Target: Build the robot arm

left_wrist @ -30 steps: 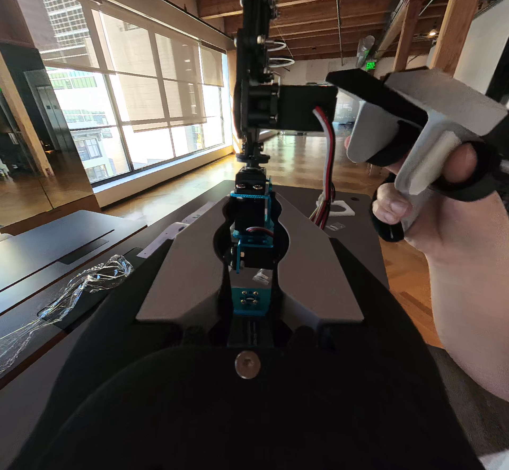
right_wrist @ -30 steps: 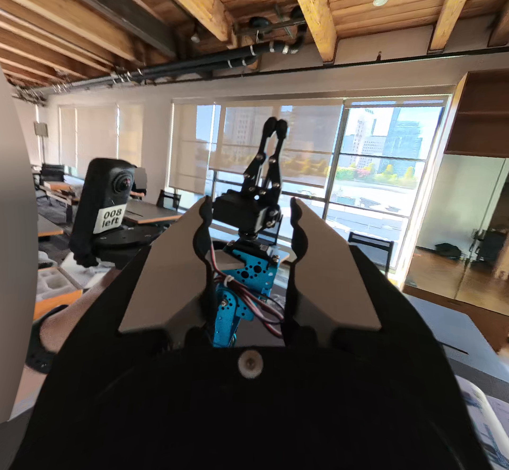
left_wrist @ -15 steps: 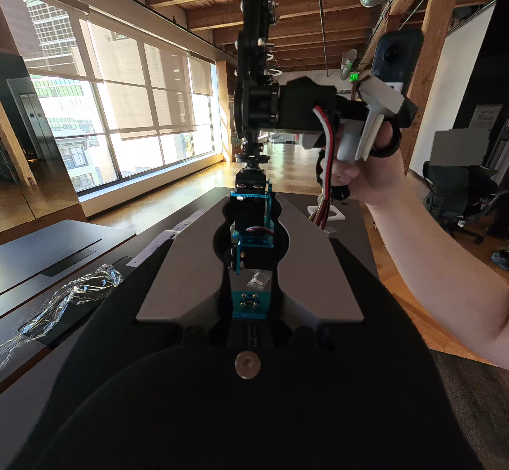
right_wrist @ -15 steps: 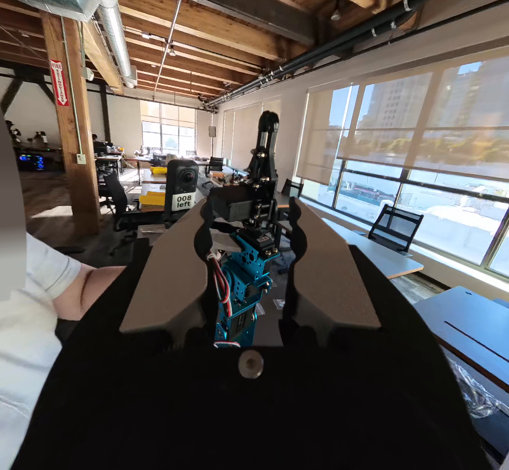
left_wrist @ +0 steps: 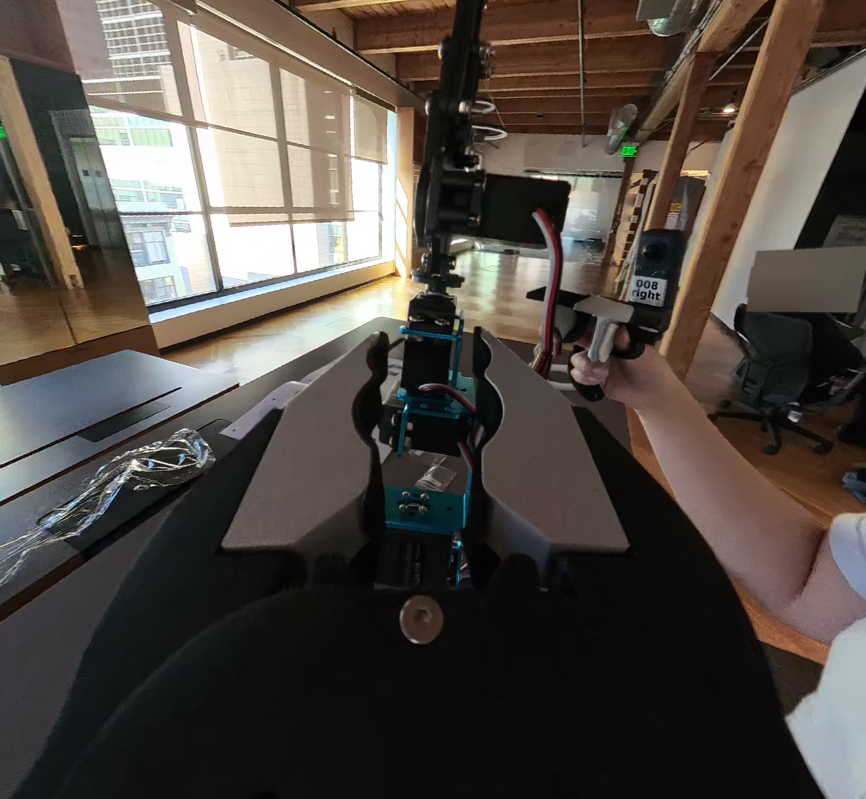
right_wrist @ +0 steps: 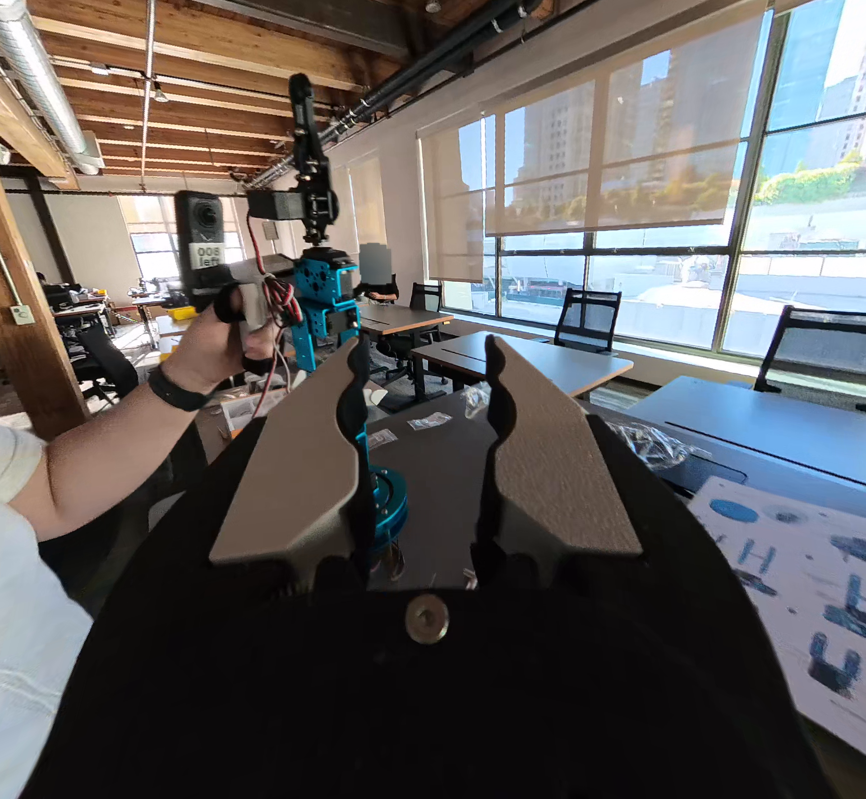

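A small robot arm [left_wrist: 431,406] with blue brackets, black servos and a black claw on top stands on a dark table [left_wrist: 323,355]. My left gripper [left_wrist: 429,336] is shut on its blue middle bracket. In the right wrist view the arm [right_wrist: 323,289] rises from a round blue base [right_wrist: 389,509], with the left gripper [right_wrist: 281,270] holding it at mid height. My right gripper [right_wrist: 421,341] is open and empty, just right of the arm's lower column. It also shows in the left wrist view [left_wrist: 576,308], off to the arm's right.
Crumpled clear plastic wrap [left_wrist: 131,472] lies left of the arm. Small clear bags [right_wrist: 429,420] and a white sheet with blue and black marks [right_wrist: 773,589] lie on the table. Desks [right_wrist: 539,359], chairs, a wooden post [left_wrist: 750,167] and a seated person [right_wrist: 379,294] stand farther off. The gap from one gripper's tips to the other's is roughly 20 centimetres.
My right gripper has drawn back from around the robot arm and swung away to the right; the arm now stands left of its fingers. The left gripper has kept its hold.
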The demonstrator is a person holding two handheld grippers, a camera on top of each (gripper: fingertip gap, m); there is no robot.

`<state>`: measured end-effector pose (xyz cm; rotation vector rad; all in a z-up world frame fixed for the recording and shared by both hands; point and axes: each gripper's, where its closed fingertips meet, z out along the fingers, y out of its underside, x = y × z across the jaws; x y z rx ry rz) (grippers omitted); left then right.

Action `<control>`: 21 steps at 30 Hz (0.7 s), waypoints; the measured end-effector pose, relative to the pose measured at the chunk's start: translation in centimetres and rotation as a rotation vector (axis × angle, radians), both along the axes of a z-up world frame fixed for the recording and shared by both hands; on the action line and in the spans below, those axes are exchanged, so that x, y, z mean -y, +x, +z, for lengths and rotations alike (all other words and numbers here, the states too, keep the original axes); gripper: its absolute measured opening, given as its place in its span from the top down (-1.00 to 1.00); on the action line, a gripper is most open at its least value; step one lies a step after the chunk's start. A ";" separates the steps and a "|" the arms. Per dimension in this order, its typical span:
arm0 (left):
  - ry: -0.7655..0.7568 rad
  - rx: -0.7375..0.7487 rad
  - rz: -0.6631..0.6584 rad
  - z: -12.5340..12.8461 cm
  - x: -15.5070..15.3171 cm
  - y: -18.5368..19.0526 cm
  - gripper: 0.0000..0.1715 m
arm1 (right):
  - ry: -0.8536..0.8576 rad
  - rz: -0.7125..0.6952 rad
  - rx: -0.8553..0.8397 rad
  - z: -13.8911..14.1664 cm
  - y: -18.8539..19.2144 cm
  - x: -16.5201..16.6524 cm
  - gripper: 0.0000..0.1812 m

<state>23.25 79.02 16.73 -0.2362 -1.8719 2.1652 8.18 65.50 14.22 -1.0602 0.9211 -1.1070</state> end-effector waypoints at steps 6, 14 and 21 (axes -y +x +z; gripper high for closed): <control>-0.001 0.140 0.256 2.8 -3.8 2.1 0.46 | -0.034 0.136 -0.083 -0.9 -0.6 -0.1 0.47; 0.195 0.173 0.144 10.0 -1.9 -0.3 0.21 | -0.375 0.532 -0.158 -0.6 8.9 -9.2 0.33; 0.427 0.077 0.046 8.4 1.6 -1.2 0.24 | -0.199 0.771 -0.055 2.8 12.3 -12.1 0.33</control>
